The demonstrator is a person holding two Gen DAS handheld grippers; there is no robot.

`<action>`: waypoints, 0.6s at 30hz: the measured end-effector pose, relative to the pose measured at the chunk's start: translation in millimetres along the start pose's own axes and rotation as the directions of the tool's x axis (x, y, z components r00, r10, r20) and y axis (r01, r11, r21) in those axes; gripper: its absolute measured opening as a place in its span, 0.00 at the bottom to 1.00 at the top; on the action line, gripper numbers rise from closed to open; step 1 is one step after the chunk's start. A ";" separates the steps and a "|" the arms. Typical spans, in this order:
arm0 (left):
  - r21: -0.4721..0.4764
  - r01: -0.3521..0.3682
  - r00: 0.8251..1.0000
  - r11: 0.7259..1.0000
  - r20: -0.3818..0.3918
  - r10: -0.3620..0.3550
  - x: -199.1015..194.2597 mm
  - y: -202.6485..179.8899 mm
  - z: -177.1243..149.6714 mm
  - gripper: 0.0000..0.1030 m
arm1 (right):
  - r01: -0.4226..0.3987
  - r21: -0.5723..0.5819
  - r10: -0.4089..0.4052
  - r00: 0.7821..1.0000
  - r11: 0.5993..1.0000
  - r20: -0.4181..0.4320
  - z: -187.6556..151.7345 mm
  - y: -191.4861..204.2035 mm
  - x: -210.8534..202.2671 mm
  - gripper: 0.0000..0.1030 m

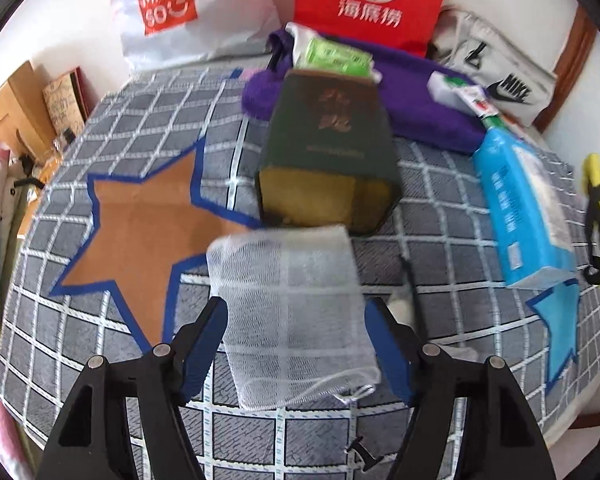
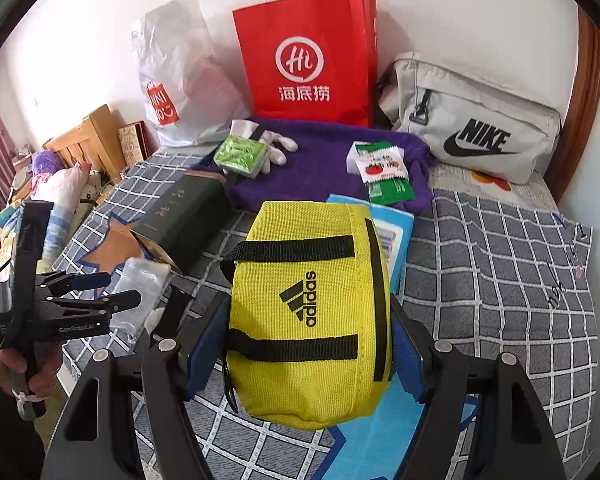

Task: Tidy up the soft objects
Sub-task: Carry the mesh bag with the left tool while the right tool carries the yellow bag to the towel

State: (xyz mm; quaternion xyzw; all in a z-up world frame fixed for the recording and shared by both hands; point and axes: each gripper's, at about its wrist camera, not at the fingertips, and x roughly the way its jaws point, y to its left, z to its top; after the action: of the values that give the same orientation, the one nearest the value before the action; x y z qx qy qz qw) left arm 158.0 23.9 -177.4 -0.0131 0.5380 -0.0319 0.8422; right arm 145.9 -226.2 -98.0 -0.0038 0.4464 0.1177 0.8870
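My left gripper (image 1: 296,312) is open around a white mesh pouch (image 1: 292,316) that lies on the checked bedspread (image 1: 112,344); the pads do not press it. The pouch also shows in the right wrist view (image 2: 140,292), under the left gripper (image 2: 104,290). My right gripper (image 2: 306,320) is shut on a yellow Adidas pouch (image 2: 308,312), held above the bed. This pouch shows at the right edge of the left wrist view (image 1: 598,196).
A dark green box (image 1: 328,152) lies just beyond the mesh pouch. A blue packet (image 1: 528,208) lies to the right. A purple towel (image 2: 324,152) holds a white glove, green packets and a sauce sachet. Red bag (image 2: 308,60), white Miniso bag (image 2: 176,80) and grey Nike bag (image 2: 472,124) line the wall.
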 end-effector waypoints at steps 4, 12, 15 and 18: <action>0.018 -0.012 0.999 1.000 -0.030 0.012 15.2 -4.4 -5.3 0.70 | -0.004 0.020 0.004 1.000 1.000 -0.006 -1.5 -3.6 3.1 0.71; 0.070 -0.055 0.997 0.996 0.055 0.051 19.8 -11.5 -9.5 0.64 | 0.014 0.010 -0.013 1.000 1.000 -0.017 1.4 -1.1 5.2 0.71; 0.087 -0.029 0.997 0.996 0.067 0.023 17.8 -11.2 -8.7 0.48 | 0.026 0.007 -0.026 0.999 1.000 -0.019 1.0 -0.9 4.3 0.71; 0.085 -0.046 0.997 0.995 0.073 0.040 15.7 -9.4 -6.6 0.14 | 0.035 0.013 -0.035 0.999 0.999 -0.020 2.4 -1.2 3.6 0.71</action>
State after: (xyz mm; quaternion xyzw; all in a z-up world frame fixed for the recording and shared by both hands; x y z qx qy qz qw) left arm 158.2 13.5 -193.9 0.0340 0.5058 -0.0364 0.8612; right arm 150.1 -226.4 -99.5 -0.0069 0.4558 0.0991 0.8845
